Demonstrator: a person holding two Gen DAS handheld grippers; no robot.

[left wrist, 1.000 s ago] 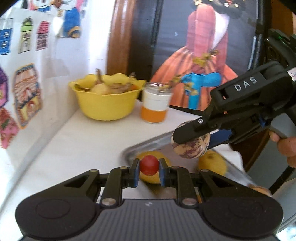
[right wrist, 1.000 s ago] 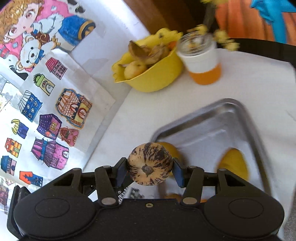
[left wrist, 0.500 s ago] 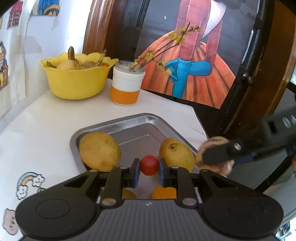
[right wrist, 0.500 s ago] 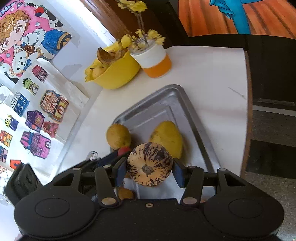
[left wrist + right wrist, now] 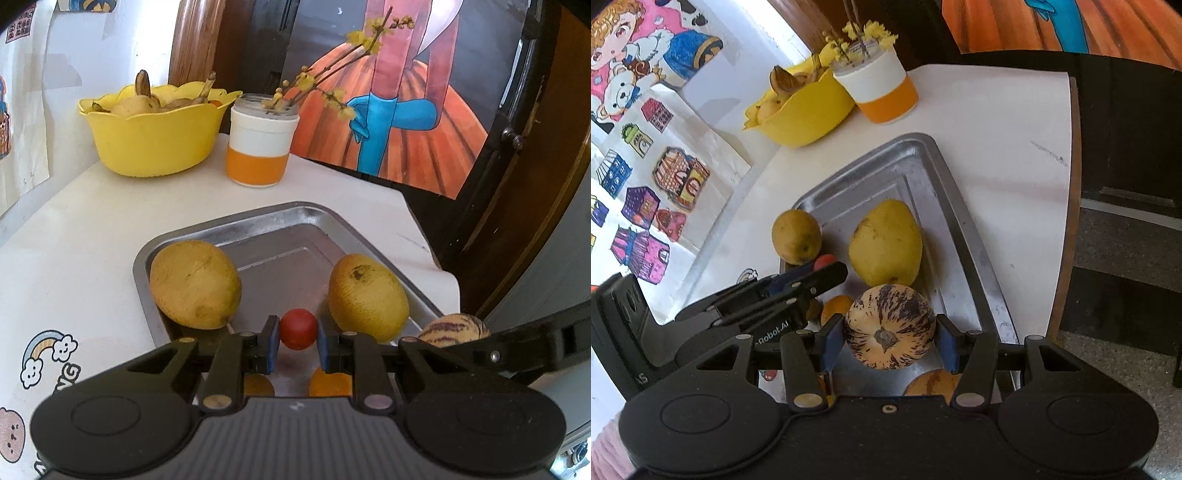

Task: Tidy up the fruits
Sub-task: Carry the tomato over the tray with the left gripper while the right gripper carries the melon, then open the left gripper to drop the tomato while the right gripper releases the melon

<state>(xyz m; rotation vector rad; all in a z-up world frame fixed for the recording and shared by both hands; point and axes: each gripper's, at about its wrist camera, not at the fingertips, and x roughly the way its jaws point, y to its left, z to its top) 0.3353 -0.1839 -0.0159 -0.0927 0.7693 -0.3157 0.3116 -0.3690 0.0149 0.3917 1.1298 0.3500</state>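
My left gripper is shut on a small red fruit and holds it over the near end of a metal tray. My right gripper is shut on a cream fruit with purple stripes over the tray's near right part; that fruit also shows in the left wrist view. Two large yellow fruits lie in the tray, with small orange fruits near its front. The left gripper shows in the right wrist view.
A yellow bowl with banana and other fruit stands at the back left of the white table. A white and orange jar with yellow flower twigs stands beside it. The table edge drops off on the right. Picture sheets cover the left wall.
Both grippers have pulled back from the bowl toward the near end of the tray, each still holding its fruit. The right gripper now sits low beside the left one.
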